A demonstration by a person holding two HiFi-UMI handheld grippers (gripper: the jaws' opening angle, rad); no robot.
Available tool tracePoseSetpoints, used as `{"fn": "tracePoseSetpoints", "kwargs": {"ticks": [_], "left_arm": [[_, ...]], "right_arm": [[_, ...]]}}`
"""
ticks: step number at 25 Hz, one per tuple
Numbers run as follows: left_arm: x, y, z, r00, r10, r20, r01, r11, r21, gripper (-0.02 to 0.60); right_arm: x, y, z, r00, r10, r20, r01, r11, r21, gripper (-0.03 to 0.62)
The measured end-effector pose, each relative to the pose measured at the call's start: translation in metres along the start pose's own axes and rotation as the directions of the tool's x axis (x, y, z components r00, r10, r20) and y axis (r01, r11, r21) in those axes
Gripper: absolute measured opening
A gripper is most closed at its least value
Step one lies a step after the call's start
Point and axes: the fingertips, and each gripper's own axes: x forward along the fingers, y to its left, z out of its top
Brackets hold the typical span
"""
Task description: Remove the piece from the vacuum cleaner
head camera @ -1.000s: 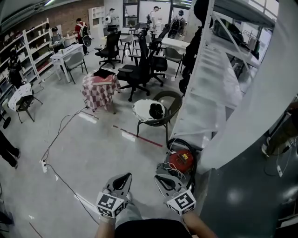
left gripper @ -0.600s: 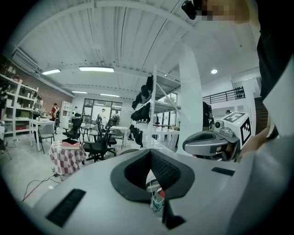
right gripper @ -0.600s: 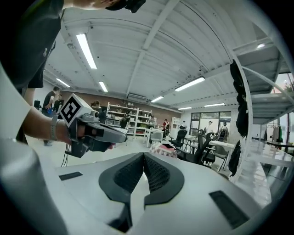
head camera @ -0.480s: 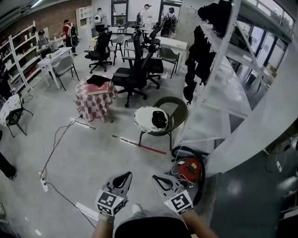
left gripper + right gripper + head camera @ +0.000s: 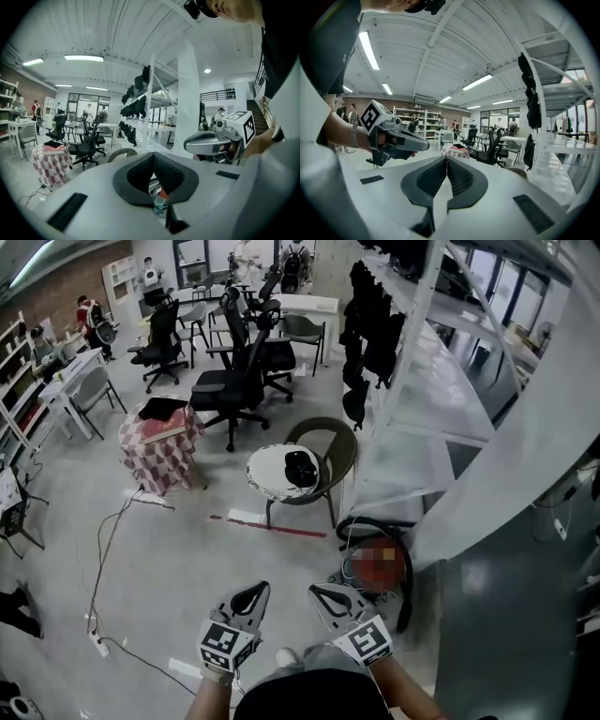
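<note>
Right claw (image 5: 446, 163) jaws pressed together, empty; left claw (image 5: 417, 143) alongside; office chairs (image 5: 488, 146) beyond.

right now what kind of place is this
Probably an open-plan office or lab workspace: black swivel office chairs stand around a white desk, tall white metal racking runs along the right, and the floor is plain concrete.

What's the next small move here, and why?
Probably bring both grippers forward and down toward the vacuum. The left gripper and right gripper are both shut and empty, and they are short of it. It lies ahead, slightly to the right.
</note>
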Motion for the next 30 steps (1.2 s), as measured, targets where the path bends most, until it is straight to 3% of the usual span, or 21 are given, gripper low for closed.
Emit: {"fn": "tracePoseSetpoints", "kwargs": {"ticks": [8,15,24,30], "left_arm": [[0.094,-0.049,0.005,0.988,-0.144,-0.050,0.145,0.989,0.021,0.017],[0.177,-0.117,0.006,0.946,-0.299,-0.125,0.309,0.948,0.074,0.018],[0.252,-0.202,-0.006,0.845,-0.473,-0.247,0.514,0.847,0.137,0.019],[0.288,-0.241,-0.038,0.736,-0.588,-0.336,0.647,0.757,0.093,0.020]], "right_arm": [[-0.046,-0.082,-0.028,0.991,-0.132,-0.016,0.133,0.989,0.070,0.029],[-0.112,-0.156,-0.062,0.954,-0.297,-0.038,0.299,0.941,0.158,0.029],[-0.208,-0.211,-0.122,0.853,-0.507,-0.125,0.521,0.811,0.267,0.029],[-0.243,-0.218,-0.170,0.761,-0.609,-0.226,0.648,0.687,0.330,0.029]]}}
